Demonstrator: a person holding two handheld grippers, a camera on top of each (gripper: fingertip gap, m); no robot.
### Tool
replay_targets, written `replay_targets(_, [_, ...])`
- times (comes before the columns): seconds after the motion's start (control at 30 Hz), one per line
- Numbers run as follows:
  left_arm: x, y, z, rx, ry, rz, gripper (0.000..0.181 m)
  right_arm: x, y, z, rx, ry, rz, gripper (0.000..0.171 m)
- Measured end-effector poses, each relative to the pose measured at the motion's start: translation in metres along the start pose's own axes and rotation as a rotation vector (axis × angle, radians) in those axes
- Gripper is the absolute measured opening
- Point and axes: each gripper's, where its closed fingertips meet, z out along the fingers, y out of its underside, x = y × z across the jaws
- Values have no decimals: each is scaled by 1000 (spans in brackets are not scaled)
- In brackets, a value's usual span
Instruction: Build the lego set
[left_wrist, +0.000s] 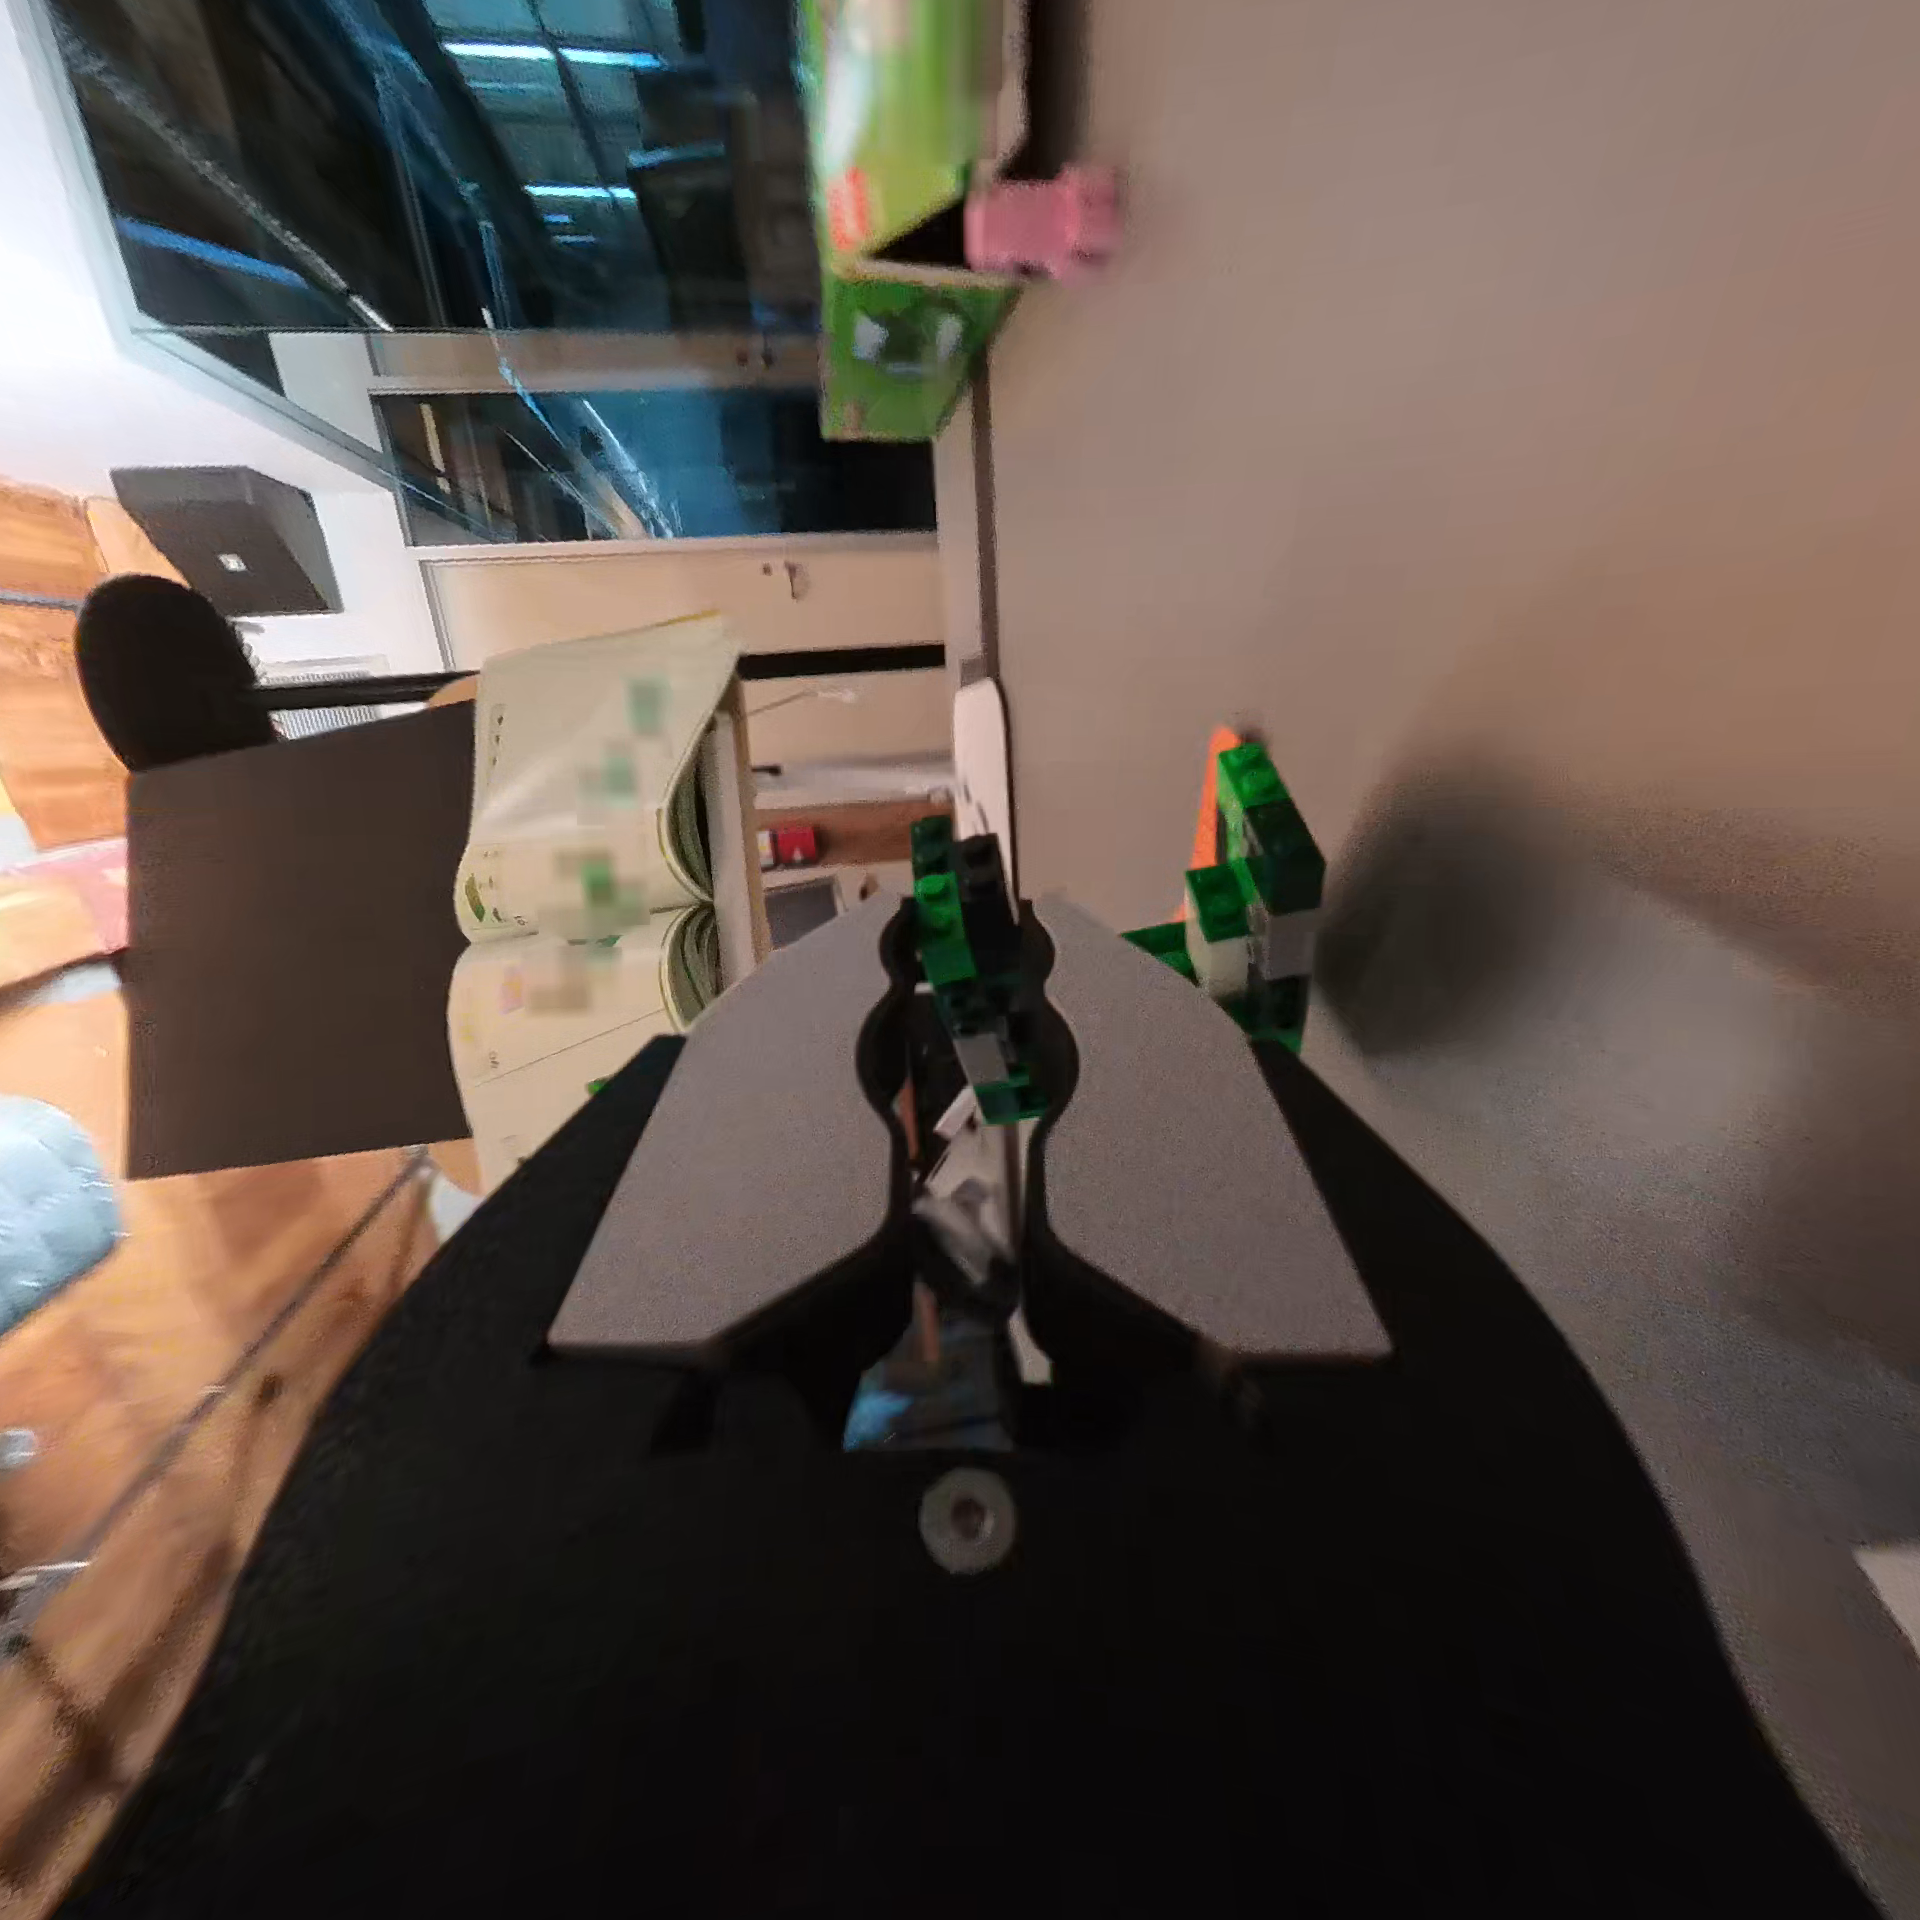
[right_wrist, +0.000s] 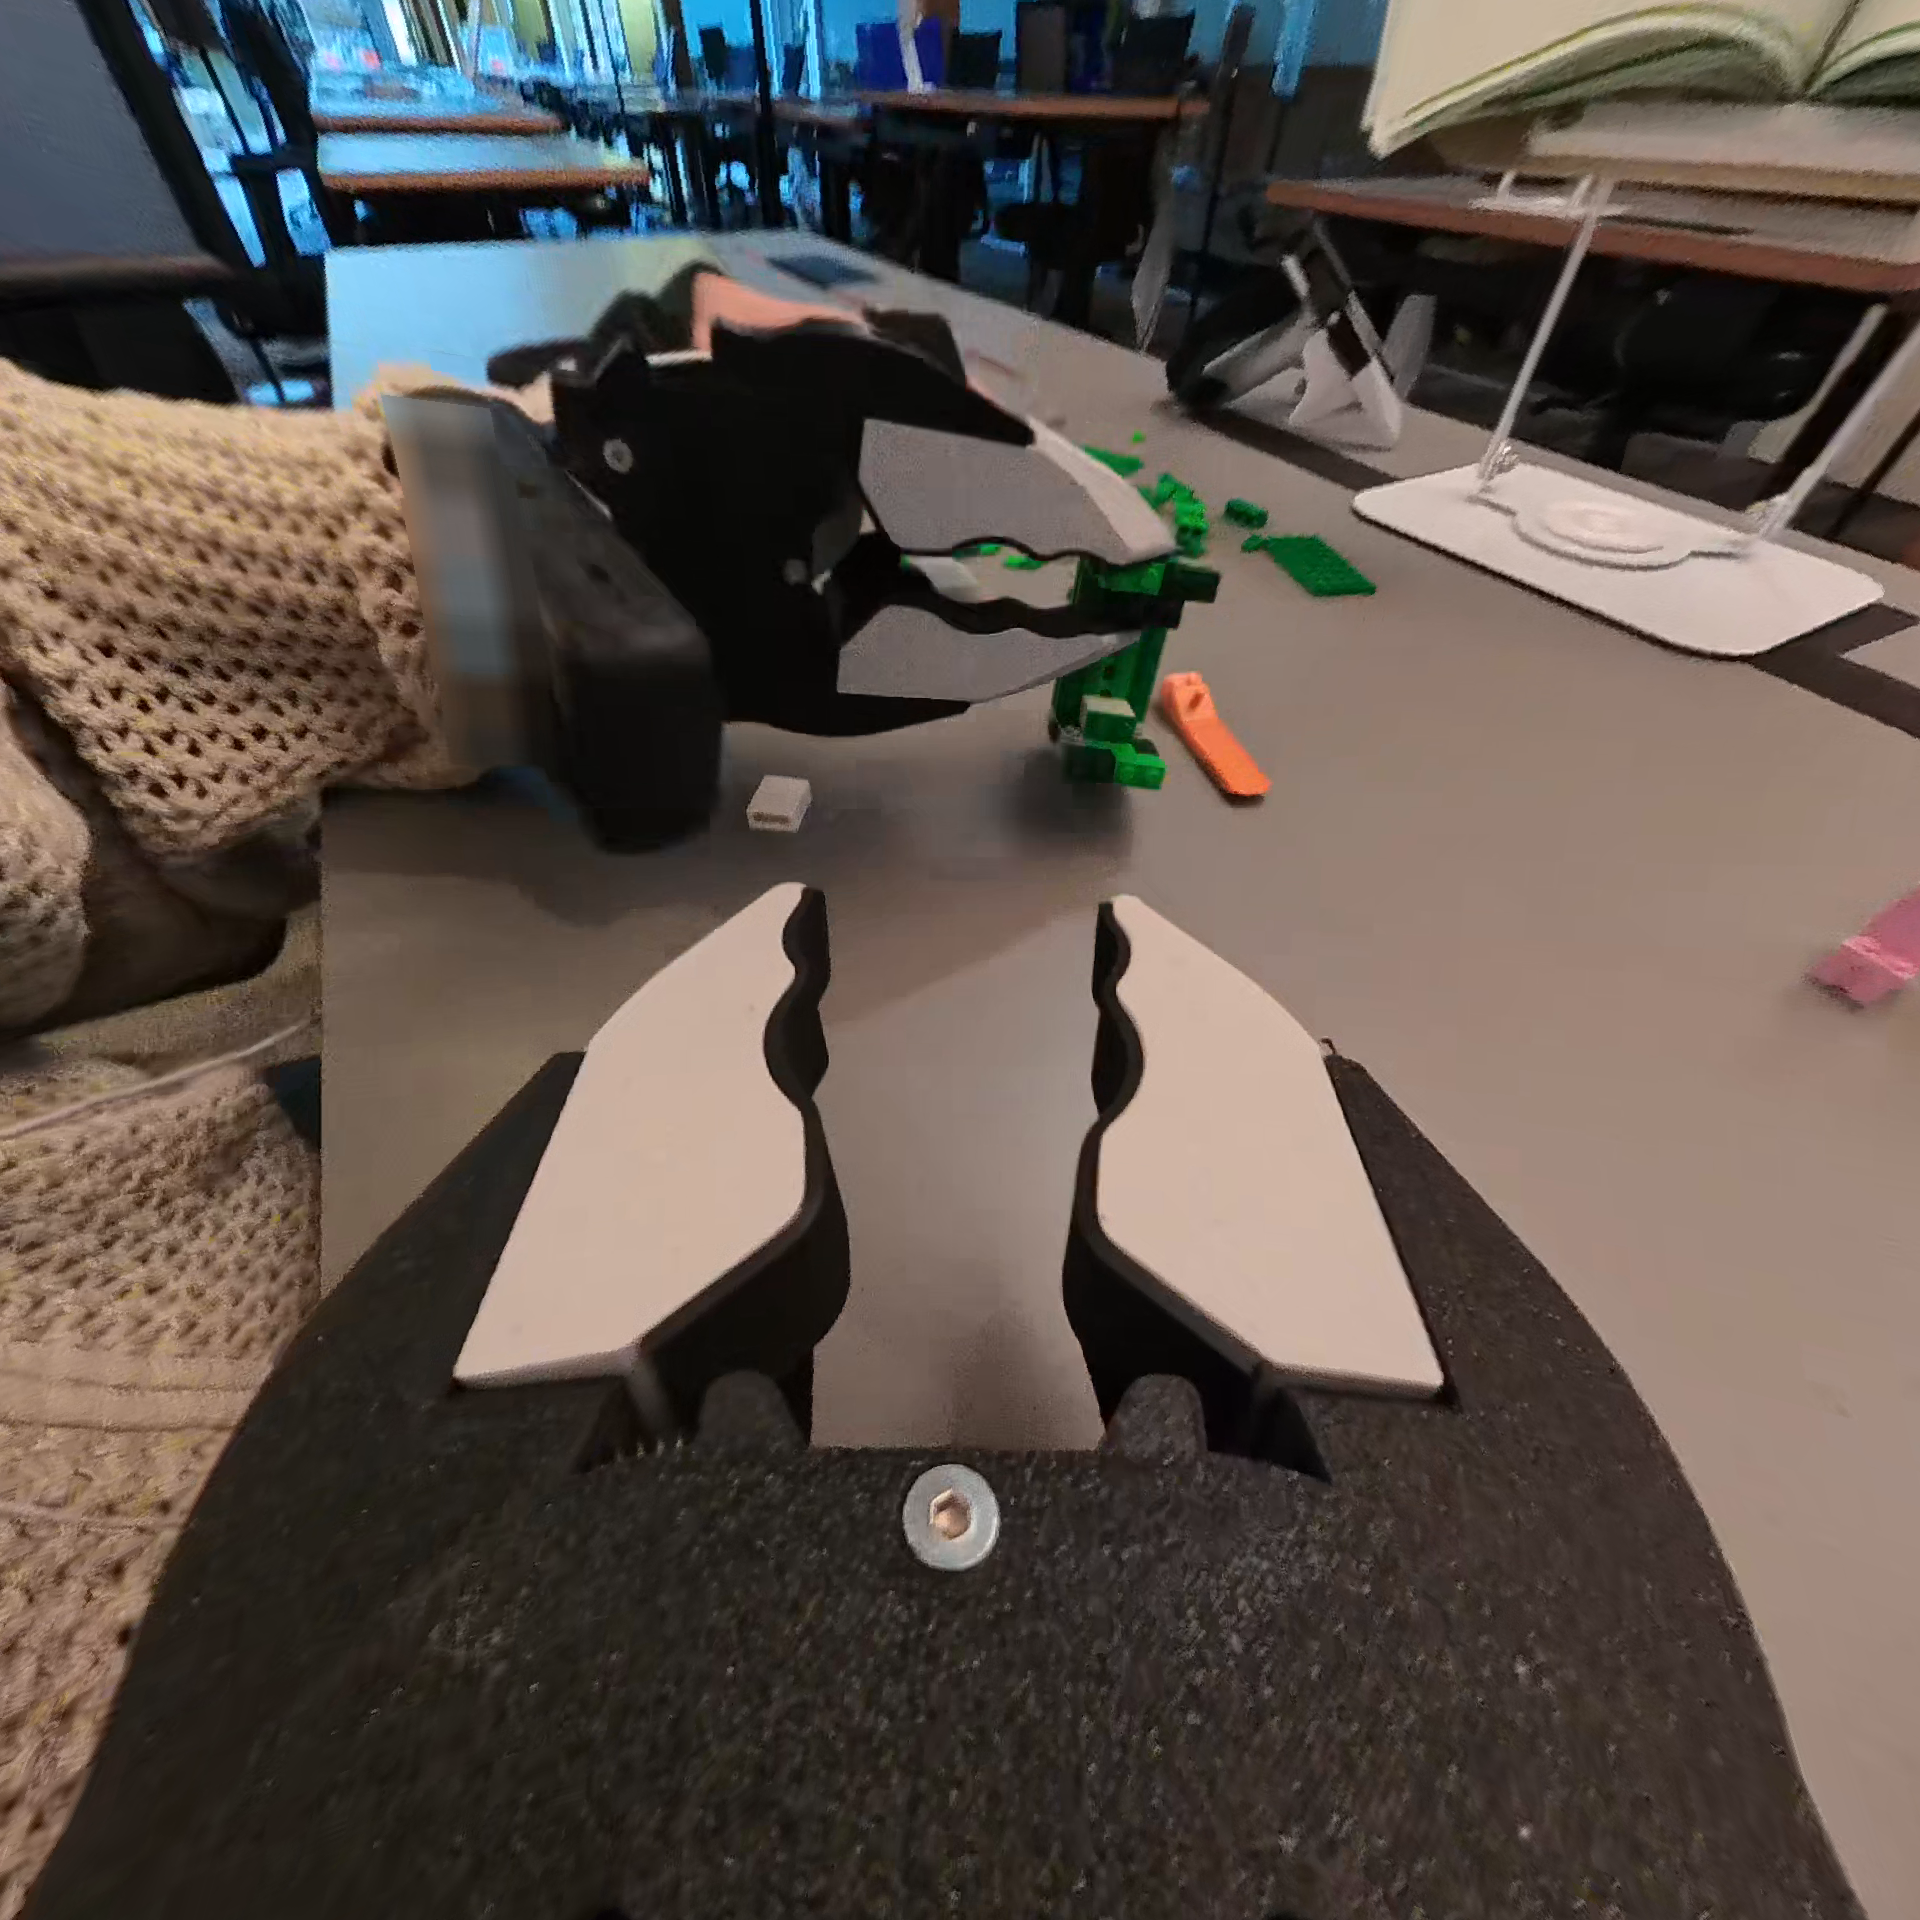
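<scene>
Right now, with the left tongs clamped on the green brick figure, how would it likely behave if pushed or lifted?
The green brick figure is tall on a narrow foot, so a sideways push would probably tip it. It is stacked from small bricks, so joints may pop apart. It likely lifts stiffly in the left tongs.

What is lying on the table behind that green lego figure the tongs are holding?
Behind the green lego figure lie an orange brick separator, a flat green plate and loose green bricks. The left tongs hide anything behind them.
</scene>
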Motion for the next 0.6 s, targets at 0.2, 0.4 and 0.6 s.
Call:
replay_targets(0.2, [14,-2,-8,-96,2,122,18,-7,18,14,-123,-13,-47,48])
replay_targets(0.4, [12,-4,-22,-91,113,-24,53,-2,20,16,-139,-16,-8,43])
replay_targets(0.6, [-13,47,-68,-125,163,-304,50,-22,26,36,-217,-57,-2,40])
